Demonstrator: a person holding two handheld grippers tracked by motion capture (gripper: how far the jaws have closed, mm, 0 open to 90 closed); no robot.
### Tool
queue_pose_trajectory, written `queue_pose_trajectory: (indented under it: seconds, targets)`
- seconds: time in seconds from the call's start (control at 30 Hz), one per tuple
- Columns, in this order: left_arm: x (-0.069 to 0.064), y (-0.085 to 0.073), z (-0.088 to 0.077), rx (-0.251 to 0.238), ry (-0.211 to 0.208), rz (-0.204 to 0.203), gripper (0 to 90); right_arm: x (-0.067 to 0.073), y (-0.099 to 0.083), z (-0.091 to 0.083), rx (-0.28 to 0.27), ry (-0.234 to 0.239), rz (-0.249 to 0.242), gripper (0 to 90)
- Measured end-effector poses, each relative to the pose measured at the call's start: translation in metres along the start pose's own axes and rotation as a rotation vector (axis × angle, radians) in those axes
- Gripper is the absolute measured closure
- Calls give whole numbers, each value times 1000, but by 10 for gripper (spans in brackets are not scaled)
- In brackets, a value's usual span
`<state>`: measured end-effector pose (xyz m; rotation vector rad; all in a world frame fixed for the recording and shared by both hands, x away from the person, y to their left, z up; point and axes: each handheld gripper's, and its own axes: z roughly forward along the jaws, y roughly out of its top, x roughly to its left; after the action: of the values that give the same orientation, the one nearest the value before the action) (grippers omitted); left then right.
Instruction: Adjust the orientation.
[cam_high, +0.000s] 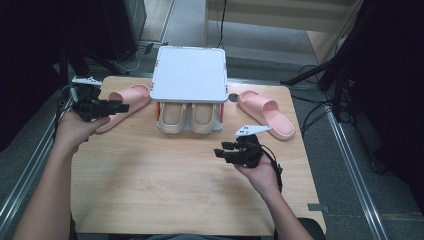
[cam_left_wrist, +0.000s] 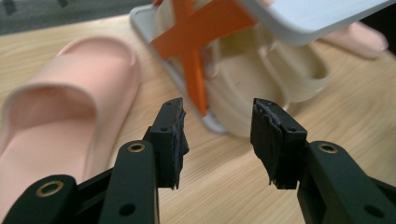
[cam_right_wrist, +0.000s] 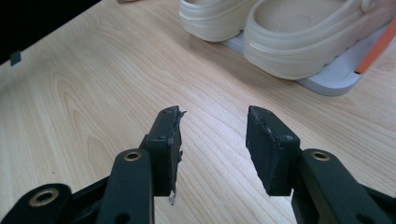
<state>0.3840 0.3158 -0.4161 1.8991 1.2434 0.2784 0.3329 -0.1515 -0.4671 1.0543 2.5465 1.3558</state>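
Cream clogs (cam_high: 189, 118), a pair, sit side by side on the lower shelf of a small white rack (cam_high: 190, 75) with orange cross-braces (cam_left_wrist: 194, 42), at the far middle of the wooden table (cam_high: 165, 190); their toes point toward the person. One pink slipper (cam_high: 125, 104) lies just left of the rack, and a second pink slipper (cam_high: 266, 113) lies just right of it, both flat on the table. The left gripper (cam_high: 121, 106) is held at the left edge of the table above the near end of the left slipper, aimed toward the rack; its jaws stand apart with nothing between them, as the left gripper view confirms (cam_left_wrist: 217, 135). The right gripper (cam_high: 220, 150) hangs over bare wood in front of the rack, apart from the clogs, its jaws likewise apart and empty (cam_right_wrist: 212, 144). Whether the left gripper touches the slipper beneath it cannot be told from the high view, though it appears clear of it.
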Motion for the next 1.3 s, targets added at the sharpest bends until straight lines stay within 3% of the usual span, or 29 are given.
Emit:
queue_pose_trajectory:
  seconds: [0.13, 0.23, 0.47, 0.6, 0.63, 0.7, 0.73, 0.8, 0.93, 1.13, 1.3]
  targets:
    - [13, -8, 10, 31, 29, 0, 545, -4, 2, -1, -9, 7, 17, 560]
    - [22, -11, 17, 40, 19, -16, 547, -4, 2, 1, -2, 5, 14, 560]
    - [37, -16, 30, 51, 43, -7, 558, -3, -2, 1, 1, 1, 19, 560]
    - [51, -18, 41, 63, 58, -27, 565, -1, -9, -6, 1, -18, 28, 558]
    - [55, -18, 46, 75, 85, -16, 569, -1, -10, -8, -1, -25, 34, 557]
    - [58, -18, 48, 78, 85, -12, 571, -1, -13, -11, -8, -30, 36, 557]
    - [64, -19, 53, 68, 78, -36, 571, -2, -14, -12, -9, -37, 42, 557]
    - [69, -21, 57, 62, 81, -44, 575, -2, -16, -15, -8, -43, 52, 557]
    - [74, -23, 62, 57, 86, -53, 580, -2, -19, -18, -13, -49, 62, 556]
    - [73, -16, 73, 76, 101, -26, 594, -1, -22, -17, -5, -55, 61, 556]
    - [76, -16, 80, 65, 112, -37, 604, 1, -25, -17, 1, -58, 68, 554]
